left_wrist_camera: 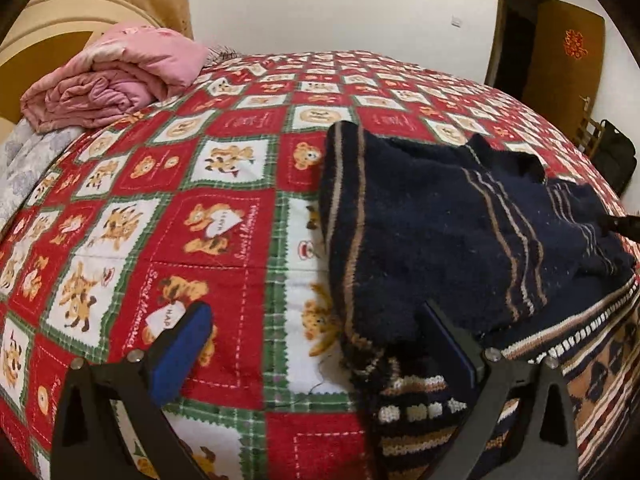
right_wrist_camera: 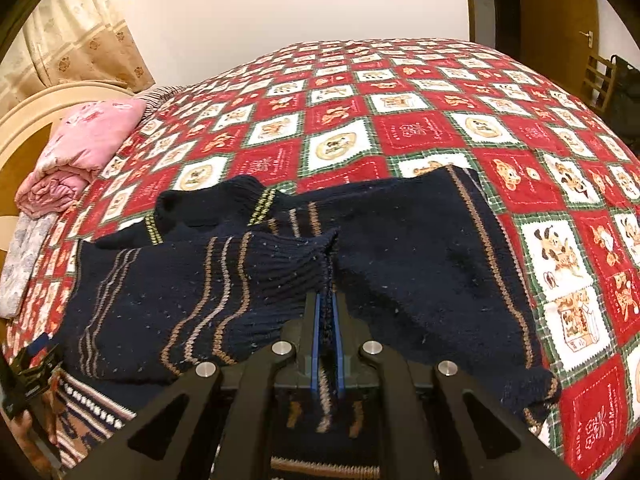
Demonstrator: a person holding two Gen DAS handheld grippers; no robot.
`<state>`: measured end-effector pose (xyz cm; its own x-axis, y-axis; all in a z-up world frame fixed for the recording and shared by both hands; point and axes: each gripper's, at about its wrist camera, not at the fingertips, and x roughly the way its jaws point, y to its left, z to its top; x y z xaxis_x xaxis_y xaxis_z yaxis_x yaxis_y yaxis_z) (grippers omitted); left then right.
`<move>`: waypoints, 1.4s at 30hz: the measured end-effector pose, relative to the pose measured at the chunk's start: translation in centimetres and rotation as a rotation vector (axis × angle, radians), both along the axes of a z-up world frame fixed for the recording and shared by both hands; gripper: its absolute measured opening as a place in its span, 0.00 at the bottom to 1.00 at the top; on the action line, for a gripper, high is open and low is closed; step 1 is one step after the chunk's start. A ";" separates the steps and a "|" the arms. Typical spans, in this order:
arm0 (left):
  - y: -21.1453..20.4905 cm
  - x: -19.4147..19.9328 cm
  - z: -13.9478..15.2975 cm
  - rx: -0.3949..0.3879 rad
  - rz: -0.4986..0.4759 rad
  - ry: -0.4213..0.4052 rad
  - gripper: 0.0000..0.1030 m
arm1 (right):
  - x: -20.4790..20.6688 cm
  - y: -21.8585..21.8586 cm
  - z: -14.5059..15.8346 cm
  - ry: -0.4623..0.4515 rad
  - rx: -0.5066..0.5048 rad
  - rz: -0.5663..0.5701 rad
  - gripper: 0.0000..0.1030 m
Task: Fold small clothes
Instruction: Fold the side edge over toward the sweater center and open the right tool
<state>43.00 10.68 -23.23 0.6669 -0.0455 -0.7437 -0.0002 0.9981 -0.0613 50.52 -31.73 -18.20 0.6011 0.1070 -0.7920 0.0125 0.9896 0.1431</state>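
Bed: red bear-print quilt point(right_wrist_camera: 420, 132), pink blanket point(left_wrist_camera: 116, 80) near headboard.
Sweater point(right_wrist_camera: 248, 280): navy knit on the quilt's near side, sleeves laid inward, hem unfolded; roughly midway.
Right gripper point(right_wrist_camera: 328, 304): jaws pinched on a ribbed sleeve cuff.
Left gripper point(left_wrist_camera: 316, 344): jaws wide, empty, at the sweater's edge.

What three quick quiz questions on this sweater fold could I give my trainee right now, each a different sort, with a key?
1. True or false: the right gripper is shut on the navy sweater.
2. Multiple choice: the left gripper is A) wide open, B) shut on a sleeve, C) out of view.
3. Fill in: the folded quilt near the headboard is ____ in colour.

Key: 1 true; 2 A; 3 pink.
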 end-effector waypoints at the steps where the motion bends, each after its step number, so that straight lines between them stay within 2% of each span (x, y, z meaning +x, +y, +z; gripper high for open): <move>1: 0.2 0.1 -0.1 -0.005 0.005 0.009 1.00 | 0.5 0.1 -0.7 0.029 -0.001 0.003 0.05; 4: 0.3 0.3 -0.2 -0.023 0.005 0.023 1.00 | 1.2 0.1 -2.2 0.079 -0.008 0.001 0.05; 9: 0.2 -0.3 -0.2 -0.031 0.007 0.025 1.00 | 0.8 -1.1 -1.8 0.088 0.016 -0.010 0.06; 12: -0.1 -0.8 0.1 -0.035 -0.006 0.003 1.00 | 0.0 -1.0 -0.8 0.047 -0.061 -0.028 0.09; 13: -0.1 -0.9 0.1 -0.032 -0.008 0.001 1.00 | -0.2 -1.1 -0.5 0.037 -0.055 -0.025 0.09; 15: -0.3 -0.8 -0.1 -0.034 -0.018 0.013 1.00 | -0.9 -0.9 0.3 0.013 0.000 0.001 0.09; 19: -1.2 -0.3 -0.7 -0.013 -0.049 0.063 1.00 | -1.9 1.7 1.0 -0.021 0.027 0.118 0.12; 20: -1.5 -0.3 -0.8 0.001 -0.054 0.069 1.00 | -1.9 2.8 0.6 0.006 0.021 0.158 0.26; 21: -1.6 -0.3 -0.8 0.011 -0.057 0.069 1.00 | -1.9 3.5 0.0 0.035 0.008 0.177 0.46; 22: -1.7 -0.3 -0.8 0.016 -0.056 0.068 1.00 | -1.8 4.2 -0.7 0.065 -0.002 0.190 0.52; 24: -1.6 -0.4 -0.8 0.015 -0.053 0.066 1.00 | -1.7 4.8 -2.1 0.111 -0.018 0.198 0.52; 27: -1.5 -0.5 -0.8 0.010 -0.045 0.071 1.00 | -2.3 4.8 -2.6 0.089 -0.031 0.185 0.52; 30: -1.1 -1.7 -0.3 -0.015 0.013 0.085 1.00 | -4.1 4.4 -1.1 0.050 -0.033 0.183 0.52; 32: -1.4 -3.2 -0.3 -0.057 -0.010 0.071 1.00 | -6.0 4.2 -0.1 0.014 -0.050 0.219 0.52; 35: -2.7 -3.9 -0.3 0.001 -0.035 0.079 1.00 | -7.4 4.6 0.1 0.004 -0.097 0.249 0.52; 38: -3.6 -3.7 -0.6 0.053 -0.046 0.080 1.00 | -6.9 6.1 0.7 -0.002 -0.083 0.290 0.52; 40: -3.7 -3.6 -0.6 0.054 -0.051 0.083 1.00 | -6.3 8.0 1.4 -0.042 -0.056 0.316 0.52; 42: -3.1 -3.4 -0.7 0.013 -0.058 0.098 1.00 | -5.0 10.2 1.4 -0.044 -0.039 0.351 0.52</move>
<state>39.61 7.55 -23.98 0.5873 -0.0718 -0.8061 0.0522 0.9973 -0.0507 45.49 -21.49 -16.78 0.5665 0.2827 -0.7740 -0.3343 0.9374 0.0977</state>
